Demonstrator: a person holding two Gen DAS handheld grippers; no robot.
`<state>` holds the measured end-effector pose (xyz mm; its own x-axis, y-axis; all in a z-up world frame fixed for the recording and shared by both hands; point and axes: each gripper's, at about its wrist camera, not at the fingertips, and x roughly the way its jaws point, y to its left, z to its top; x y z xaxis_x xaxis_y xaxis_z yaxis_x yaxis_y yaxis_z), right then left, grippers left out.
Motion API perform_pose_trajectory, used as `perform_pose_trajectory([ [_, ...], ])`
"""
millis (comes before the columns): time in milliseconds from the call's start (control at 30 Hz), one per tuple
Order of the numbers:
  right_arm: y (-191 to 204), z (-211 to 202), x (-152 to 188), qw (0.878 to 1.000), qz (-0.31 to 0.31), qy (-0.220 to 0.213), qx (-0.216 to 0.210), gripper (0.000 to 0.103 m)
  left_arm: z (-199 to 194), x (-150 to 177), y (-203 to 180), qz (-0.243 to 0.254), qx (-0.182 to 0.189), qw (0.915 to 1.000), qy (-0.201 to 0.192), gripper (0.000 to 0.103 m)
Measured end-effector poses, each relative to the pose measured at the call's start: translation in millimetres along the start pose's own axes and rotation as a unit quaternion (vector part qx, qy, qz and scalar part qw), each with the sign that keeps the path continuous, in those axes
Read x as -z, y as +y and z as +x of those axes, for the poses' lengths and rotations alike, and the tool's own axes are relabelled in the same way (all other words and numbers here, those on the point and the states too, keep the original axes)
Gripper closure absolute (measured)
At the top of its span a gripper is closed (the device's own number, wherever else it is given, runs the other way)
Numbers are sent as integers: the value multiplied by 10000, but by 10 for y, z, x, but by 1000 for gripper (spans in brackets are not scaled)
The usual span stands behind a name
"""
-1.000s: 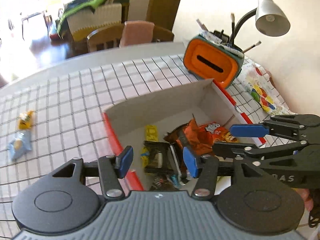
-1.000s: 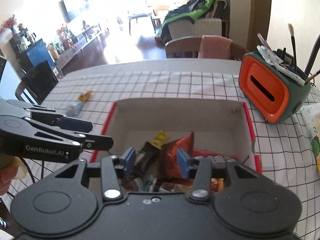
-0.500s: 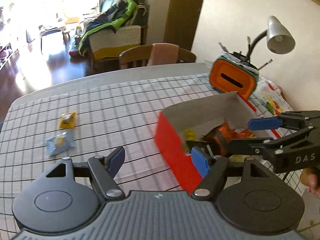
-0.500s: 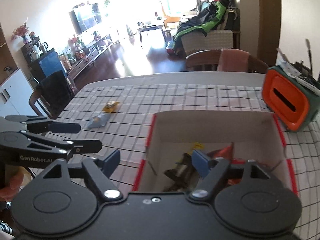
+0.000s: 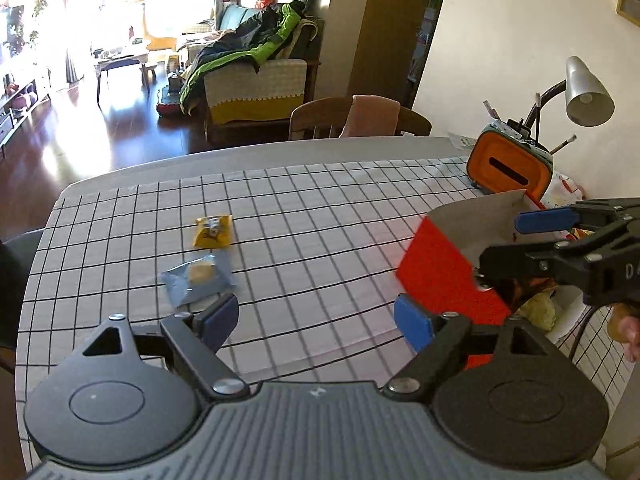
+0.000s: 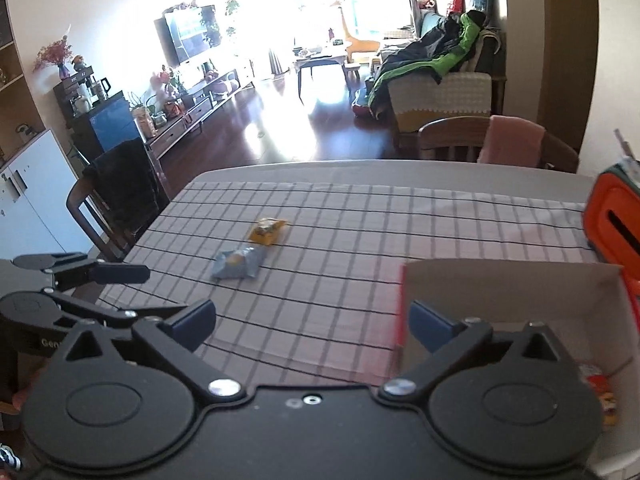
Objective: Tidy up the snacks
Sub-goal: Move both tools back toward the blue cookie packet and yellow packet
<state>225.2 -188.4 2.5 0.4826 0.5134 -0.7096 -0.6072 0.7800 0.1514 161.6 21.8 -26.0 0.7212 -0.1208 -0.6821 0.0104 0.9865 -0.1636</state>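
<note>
A red box (image 5: 444,276) with a grey inside holds several snacks at the table's right; it also shows in the right wrist view (image 6: 516,292). A yellow snack packet (image 5: 213,231) and a blue-grey snack packet (image 5: 199,277) lie on the checked cloth, also in the right wrist view as yellow (image 6: 267,230) and blue-grey (image 6: 239,263). My left gripper (image 5: 316,318) is open and empty, above the cloth just left of the box. My right gripper (image 6: 312,320) is open and empty, at the box's left front corner.
An orange tissue holder (image 5: 510,168) with pens and a desk lamp (image 5: 586,94) stand at the table's far right by the wall. Wooden chairs (image 5: 352,118) stand behind the table, and a dark chair (image 6: 120,196) at its left side.
Both grippers have pulled back up and to the left out of the box and opened wider. The two loose packets now sit nearer the middle of both views.
</note>
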Motion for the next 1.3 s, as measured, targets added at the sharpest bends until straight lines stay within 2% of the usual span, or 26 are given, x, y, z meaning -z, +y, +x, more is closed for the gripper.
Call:
perform_pose_trajectory([
  [233, 225, 407, -165, 9993, 156, 333, 16, 0, 171, -41, 500, 421, 68, 9991, 84, 17],
  [367, 298, 623, -223, 9986, 309, 421, 101, 0, 347, -93, 752, 756, 304, 9965, 195, 17],
  [567, 392, 938, -255, 9975, 263, 632, 198, 0, 687, -198, 983, 1462, 923, 9835, 530, 17],
  [667, 395, 1075, -280, 9965, 219, 733, 335, 0, 920, -262, 1053, 1739, 1101, 9762, 685, 17],
  [1000, 375, 1483, -355, 9935, 113, 980, 563, 0, 1633, -346, 1332, 1930, 1501, 9620, 1220, 17],
  [1167, 383, 1675, -397, 9920, 114, 1096, 616, 0, 1859, -378, 1406, 2080, 1534, 9574, 1288, 17],
  [1300, 409, 1770, -423, 9916, 97, 1146, 593, 0, 1983, -383, 1444, 2196, 1768, 9487, 1433, 17],
])
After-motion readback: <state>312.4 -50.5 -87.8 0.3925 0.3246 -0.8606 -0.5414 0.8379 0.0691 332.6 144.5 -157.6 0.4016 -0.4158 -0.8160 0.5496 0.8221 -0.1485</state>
